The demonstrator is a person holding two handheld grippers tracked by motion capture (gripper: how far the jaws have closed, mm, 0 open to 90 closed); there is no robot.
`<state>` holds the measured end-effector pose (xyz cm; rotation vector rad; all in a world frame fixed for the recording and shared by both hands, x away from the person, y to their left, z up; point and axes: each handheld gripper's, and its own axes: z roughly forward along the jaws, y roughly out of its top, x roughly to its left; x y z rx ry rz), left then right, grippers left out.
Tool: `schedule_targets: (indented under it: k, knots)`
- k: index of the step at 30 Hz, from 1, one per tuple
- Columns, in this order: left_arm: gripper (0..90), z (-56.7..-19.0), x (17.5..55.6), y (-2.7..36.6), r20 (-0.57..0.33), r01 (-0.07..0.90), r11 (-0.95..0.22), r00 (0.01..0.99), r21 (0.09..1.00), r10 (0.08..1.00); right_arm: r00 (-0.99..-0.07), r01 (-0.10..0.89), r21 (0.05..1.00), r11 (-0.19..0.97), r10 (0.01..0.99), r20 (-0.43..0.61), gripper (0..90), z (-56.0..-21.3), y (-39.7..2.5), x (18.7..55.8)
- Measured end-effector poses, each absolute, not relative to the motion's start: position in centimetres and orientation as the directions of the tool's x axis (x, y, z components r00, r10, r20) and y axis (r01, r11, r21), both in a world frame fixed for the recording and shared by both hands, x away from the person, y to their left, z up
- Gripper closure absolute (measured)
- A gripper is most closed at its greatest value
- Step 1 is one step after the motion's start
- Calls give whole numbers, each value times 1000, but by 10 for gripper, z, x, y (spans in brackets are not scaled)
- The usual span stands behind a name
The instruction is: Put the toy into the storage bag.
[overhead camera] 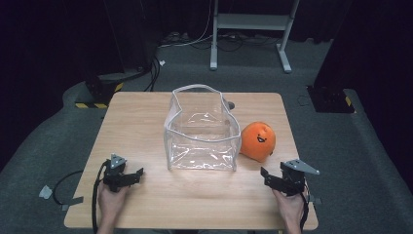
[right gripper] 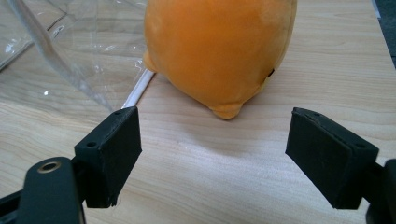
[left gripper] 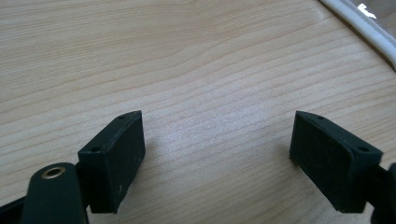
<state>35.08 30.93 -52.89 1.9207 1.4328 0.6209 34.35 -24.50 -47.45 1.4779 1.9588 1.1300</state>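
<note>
A clear plastic bag (overhead camera: 202, 131) with a white rim stands open in the middle of the wooden table (overhead camera: 141, 117). An orange plush toy (overhead camera: 258, 141) with a black face lies just right of the bag, touching it. In the right gripper view the orange plush toy (right gripper: 219, 51) sits close ahead of my right gripper (right gripper: 212, 158), which is open and empty, with the clear bag (right gripper: 74, 51) at the left. My right gripper (overhead camera: 277, 178) rests near the table's front right. My left gripper (overhead camera: 127, 176) is open over bare wood near the front left; the bag's white rim (left gripper: 359, 25) shows in the left gripper view.
A white metal stand (overhead camera: 251, 29) and cables (overhead camera: 195, 41) lie on the grey floor beyond the table. Black stands with yellow-striped feet (overhead camera: 97, 92) sit at the far left and far right. The table's front edge runs close to both hands.
</note>
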Motion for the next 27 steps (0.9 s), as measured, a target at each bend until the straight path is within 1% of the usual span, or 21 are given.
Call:
schedule_targets:
  k: [15, 27]
  knots:
    - [182, -529, 351, 309, -12, 648, -186, 289, 739, 957, -335, 570, 815, 101, 935, 118, 166, -462, -244, 360]
    - [182, -529, 351, 309, -10, 648, -188, 290, 738, 957, -328, 574, 815, 84, 935, 135, 146, -456, -246, 372]
